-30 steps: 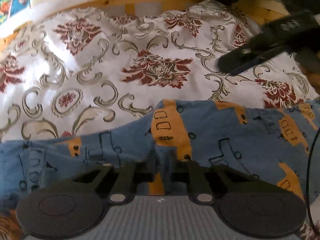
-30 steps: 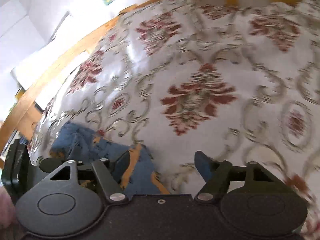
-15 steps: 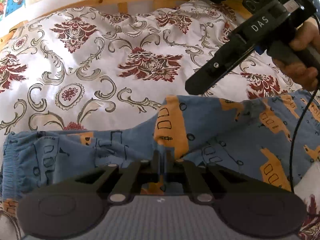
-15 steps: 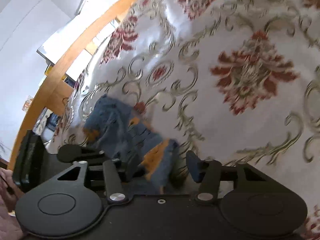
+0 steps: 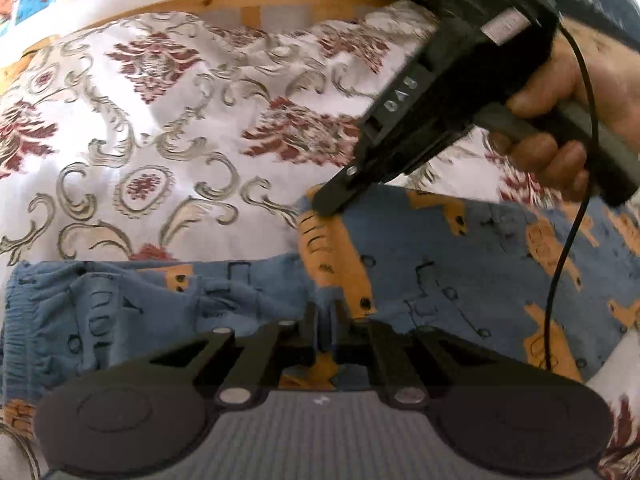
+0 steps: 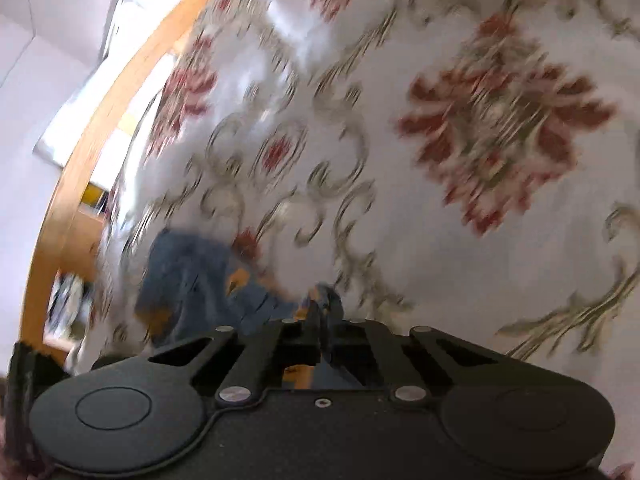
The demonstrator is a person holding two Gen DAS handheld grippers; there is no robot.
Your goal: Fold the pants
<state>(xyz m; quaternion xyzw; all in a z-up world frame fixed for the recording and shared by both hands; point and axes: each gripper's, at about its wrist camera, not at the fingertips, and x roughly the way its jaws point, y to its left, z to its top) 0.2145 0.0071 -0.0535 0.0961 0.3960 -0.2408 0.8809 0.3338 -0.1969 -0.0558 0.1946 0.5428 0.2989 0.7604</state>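
The pyjama pants [image 5: 460, 280] lie lengthwise left-to-right across the bed [image 5: 160, 128]; left gripper [image 5: 325, 320] pinches their near edge, right gripper [image 6: 320, 316] their far edge (both fingers clenched on cloth).

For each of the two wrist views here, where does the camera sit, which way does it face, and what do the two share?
Left wrist: on the left gripper, facing forward along its fingers, shut on the blue pants, across the floral bedspread to the wooden bed frame; the right gripper and the hand holding it show.
Right wrist: on the right gripper, angled down over the blurred bedspread, fingers shut on a pants edge.
Shared: pants, bedspread, bed frame.
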